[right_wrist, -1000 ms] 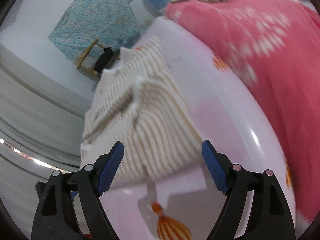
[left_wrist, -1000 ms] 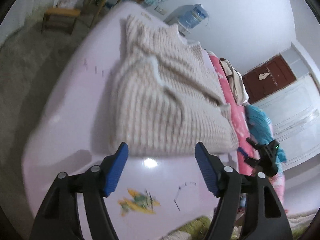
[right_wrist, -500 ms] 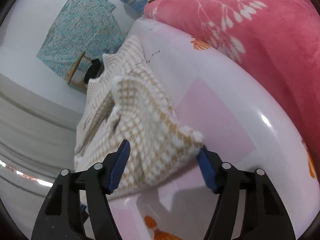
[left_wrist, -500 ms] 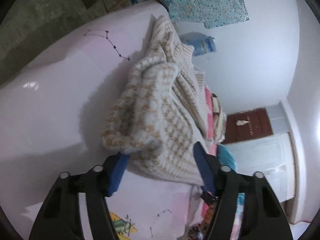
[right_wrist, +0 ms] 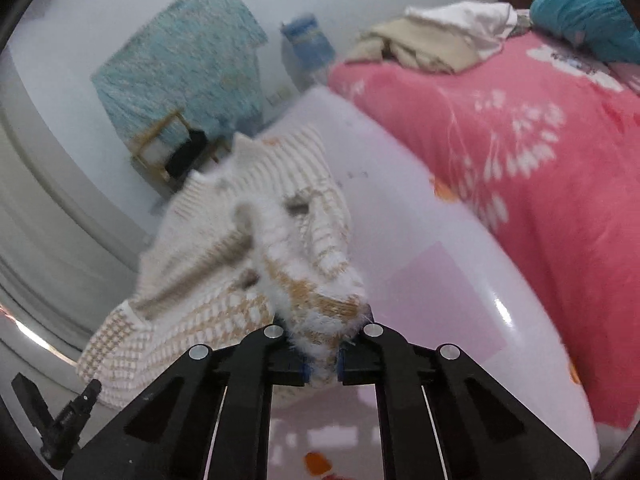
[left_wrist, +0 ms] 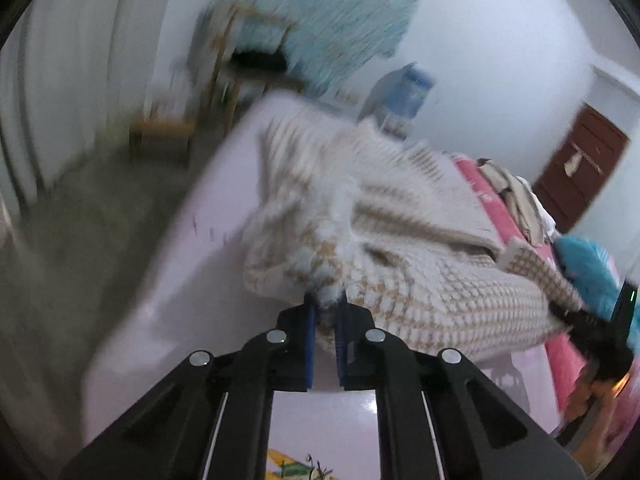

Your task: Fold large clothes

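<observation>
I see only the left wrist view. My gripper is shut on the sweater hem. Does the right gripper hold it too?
Observer: Yes. In the right wrist view the right gripper is shut on a fuzzy corner of the sweater.
Operator: Is something beside the sweater on that side?
Observer: A pink blanket with white flower print lies on the right, apart from the sweater.
Operator: Anything on the blanket?
Observer: A pile of beige and white clothes lies at its far end, and a teal garment beyond it.
</observation>
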Motion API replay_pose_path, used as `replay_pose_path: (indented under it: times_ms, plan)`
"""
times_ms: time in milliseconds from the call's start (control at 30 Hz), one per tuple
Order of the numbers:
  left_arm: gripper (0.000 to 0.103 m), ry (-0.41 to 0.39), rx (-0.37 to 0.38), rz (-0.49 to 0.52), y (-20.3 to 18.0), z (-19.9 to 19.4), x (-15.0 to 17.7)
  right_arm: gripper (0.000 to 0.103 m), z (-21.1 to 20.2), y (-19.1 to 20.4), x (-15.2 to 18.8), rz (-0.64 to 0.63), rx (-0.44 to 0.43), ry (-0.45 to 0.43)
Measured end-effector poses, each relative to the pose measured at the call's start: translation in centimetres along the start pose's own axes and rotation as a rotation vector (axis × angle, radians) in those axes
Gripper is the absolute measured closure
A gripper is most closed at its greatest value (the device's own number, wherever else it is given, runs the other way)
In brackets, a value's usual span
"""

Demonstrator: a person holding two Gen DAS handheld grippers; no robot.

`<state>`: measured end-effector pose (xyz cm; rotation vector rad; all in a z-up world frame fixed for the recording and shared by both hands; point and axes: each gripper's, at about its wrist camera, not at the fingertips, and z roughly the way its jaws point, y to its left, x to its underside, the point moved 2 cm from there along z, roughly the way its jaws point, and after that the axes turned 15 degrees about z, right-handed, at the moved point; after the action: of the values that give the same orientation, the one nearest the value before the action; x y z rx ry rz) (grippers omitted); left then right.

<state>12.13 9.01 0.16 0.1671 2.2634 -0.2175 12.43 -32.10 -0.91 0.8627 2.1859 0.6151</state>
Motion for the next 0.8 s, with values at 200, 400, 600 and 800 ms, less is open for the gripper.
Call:
replay_pose_path:
  times_ms: [200, 400, 600, 800]
  plan:
    - [0.096, -0.037, 0.035, 0.072, 0.4, -7.4, -0.4, 0.097, -6.3, -0.4, 1.3, 0.008, -0.115, 0.016]
    - [0.089, 0.186, 0.122, -0.062, 3.4, -6.5, 5.1, 0.079, -4.8, -4.7, 4.6, 0.046, -0.037, 0.215]
    - [0.073, 0.234, 0.079, -0.241, 8.1, -7.5, 8.0, 0.052, -6.3, -7.5, 3.7, 0.058, 0.103, 0.191]
    - [0.069, 0.088, 0.014, -0.16, 9.3, -10.0, 4.4, 0.045, -7.7, -2.4, 2.4, -0.12, 0.056, 0.103]
